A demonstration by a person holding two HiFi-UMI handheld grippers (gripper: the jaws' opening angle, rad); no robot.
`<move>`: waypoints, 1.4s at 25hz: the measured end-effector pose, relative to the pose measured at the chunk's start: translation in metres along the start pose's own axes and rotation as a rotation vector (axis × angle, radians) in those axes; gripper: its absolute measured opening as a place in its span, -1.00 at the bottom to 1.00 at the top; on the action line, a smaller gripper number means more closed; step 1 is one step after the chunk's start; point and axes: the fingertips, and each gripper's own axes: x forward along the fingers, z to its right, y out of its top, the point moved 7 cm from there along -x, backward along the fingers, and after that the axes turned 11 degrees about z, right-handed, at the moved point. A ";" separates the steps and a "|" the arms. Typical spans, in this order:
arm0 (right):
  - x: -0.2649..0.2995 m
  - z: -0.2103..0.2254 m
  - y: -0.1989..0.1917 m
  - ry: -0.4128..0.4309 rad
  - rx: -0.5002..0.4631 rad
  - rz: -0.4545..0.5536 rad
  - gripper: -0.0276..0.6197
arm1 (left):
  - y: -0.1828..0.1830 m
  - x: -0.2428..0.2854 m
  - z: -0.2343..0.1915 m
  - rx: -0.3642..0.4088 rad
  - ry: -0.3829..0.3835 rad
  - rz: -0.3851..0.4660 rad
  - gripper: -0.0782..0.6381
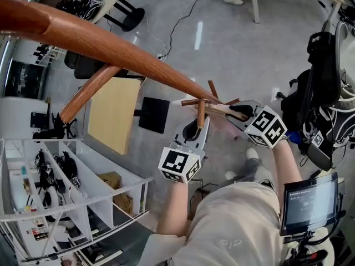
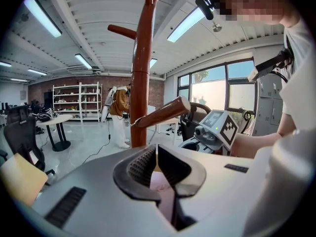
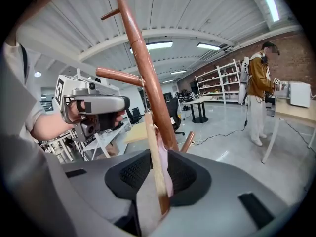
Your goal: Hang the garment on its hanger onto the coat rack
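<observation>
The wooden coat rack pole point(image 1: 111, 46) slants from the upper left to the middle of the head view, with short pegs point(image 1: 201, 114) round it. My right gripper point(image 1: 239, 113) is shut on one arm of a pale wooden hanger point(image 3: 156, 167), with pink garment fabric point(image 3: 167, 179) pinched beside it. The hanger stands right against the pole point(image 3: 148, 78). My left gripper point(image 1: 192, 131) sits just below the pegs, shut on a thin wood-coloured edge and pink fabric point(image 2: 159, 181). A peg point(image 2: 163, 113) juts out just ahead of it. Most of the garment is hidden.
White shelving point(image 1: 61, 204) stands at the lower left beside a yellow-topped table point(image 1: 113, 112). A black backpack point(image 1: 324, 93) and a tablet screen point(image 1: 309, 203) are at the right. A cable point(image 1: 180, 18) crosses the floor. A person in a brown jacket point(image 3: 256, 78) stands farther off.
</observation>
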 end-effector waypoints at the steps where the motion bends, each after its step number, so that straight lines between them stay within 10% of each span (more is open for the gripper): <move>1: -0.001 0.000 0.000 -0.005 -0.003 -0.002 -0.65 | 0.000 0.000 0.000 0.000 0.000 0.001 -0.76; 21: -0.055 -0.005 0.027 -0.187 0.019 0.178 -0.65 | -0.002 -0.009 0.021 0.019 -0.036 0.005 -0.76; 35: -0.070 -0.051 0.042 -0.159 -0.025 0.202 -0.66 | 0.002 -0.039 0.036 0.017 -0.021 0.051 -0.76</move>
